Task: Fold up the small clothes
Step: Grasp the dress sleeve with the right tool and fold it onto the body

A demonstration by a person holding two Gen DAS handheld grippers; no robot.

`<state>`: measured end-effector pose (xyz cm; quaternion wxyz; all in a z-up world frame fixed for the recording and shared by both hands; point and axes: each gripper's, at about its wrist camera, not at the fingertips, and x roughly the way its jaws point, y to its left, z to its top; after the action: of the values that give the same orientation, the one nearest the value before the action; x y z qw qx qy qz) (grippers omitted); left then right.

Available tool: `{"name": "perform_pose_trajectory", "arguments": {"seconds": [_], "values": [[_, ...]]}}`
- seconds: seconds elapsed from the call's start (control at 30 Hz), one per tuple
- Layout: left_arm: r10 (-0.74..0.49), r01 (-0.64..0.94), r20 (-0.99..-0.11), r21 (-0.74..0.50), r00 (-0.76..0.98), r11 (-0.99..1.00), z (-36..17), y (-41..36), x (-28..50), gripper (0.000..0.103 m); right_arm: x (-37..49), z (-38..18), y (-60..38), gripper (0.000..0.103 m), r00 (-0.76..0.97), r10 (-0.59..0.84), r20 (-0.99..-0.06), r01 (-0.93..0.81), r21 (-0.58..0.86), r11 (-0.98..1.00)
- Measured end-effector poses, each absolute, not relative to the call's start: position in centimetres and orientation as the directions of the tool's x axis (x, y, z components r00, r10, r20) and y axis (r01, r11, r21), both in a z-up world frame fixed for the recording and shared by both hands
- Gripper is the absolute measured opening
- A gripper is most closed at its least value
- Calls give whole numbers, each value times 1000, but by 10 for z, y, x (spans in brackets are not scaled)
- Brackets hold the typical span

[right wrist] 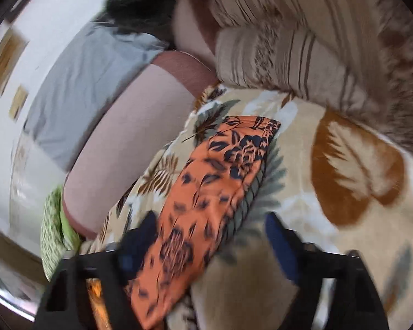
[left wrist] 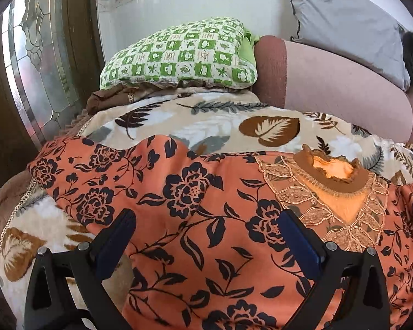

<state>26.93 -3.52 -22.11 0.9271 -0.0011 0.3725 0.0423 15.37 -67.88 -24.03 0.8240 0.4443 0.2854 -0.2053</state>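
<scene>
Bed blanket point(left wrist: 179, 118), leaf print, carries the orange floral garment point(left wrist: 206, 206), spread flat across the near side, neckline point(left wrist: 336, 173) far right. Left gripper point(left wrist: 206, 236) hovers over it, fingers spread, holding nothing. Right gripper point(right wrist: 209, 236) fingers spread astride a sleeve point(right wrist: 220, 181). Judged: first fold starting; next, pinch the sleeve and bring it inward.

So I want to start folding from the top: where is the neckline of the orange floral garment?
In the left wrist view the lace-trimmed neckline sits right of centre on the orange floral garment, just beyond the left hand-held gripper, near the leaf-print blanket.
</scene>
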Motion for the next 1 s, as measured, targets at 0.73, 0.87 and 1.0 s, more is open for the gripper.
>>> {"name": "perform_pose_trajectory", "arguments": {"seconds": [0.73,0.87,1.0], "values": [[97,-89,-725,49,682,995,-239,-39,288,103,206,-258,-736,7,816,-144,-560,558,699,447],[109,-125,-706,30,700,992,-227,-27,285,103,200,-200,-691,7,879,-96,-467,443,723,530],[168,-171,-682,64,712,983,-213,-10,283,103,199,-135,-619,7,922,14,-388,300,735,609]]}}
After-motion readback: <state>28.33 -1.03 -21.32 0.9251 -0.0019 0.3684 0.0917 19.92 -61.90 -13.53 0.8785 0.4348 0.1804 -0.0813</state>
